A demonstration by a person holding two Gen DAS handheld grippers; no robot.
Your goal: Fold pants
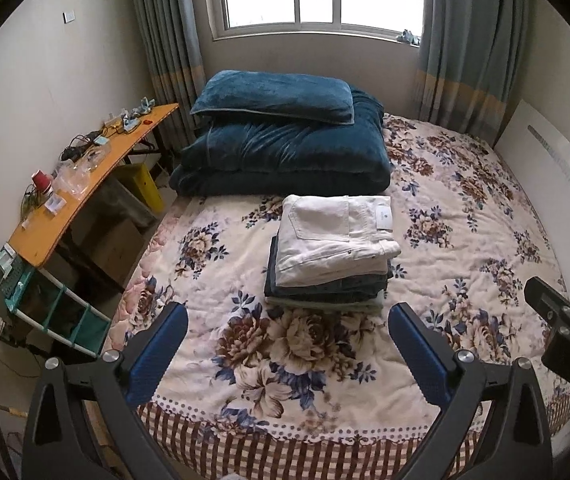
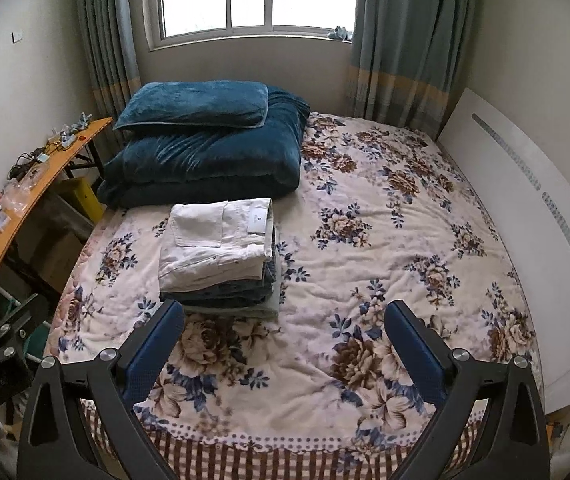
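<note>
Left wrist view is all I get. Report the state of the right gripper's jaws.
Observer: The right gripper is open, with nothing between its pads.
Operator: Say where it points relative to the pants stack.
Observer: The pants stack sits just past its left finger. The gap between the fingers aims at the floral blanket.
Operator: Check the bed's near right corner. That gripper blocks it for me.
Observer: The blanket runs to that corner, and the white panel against the wall reaches down beside it.
</note>
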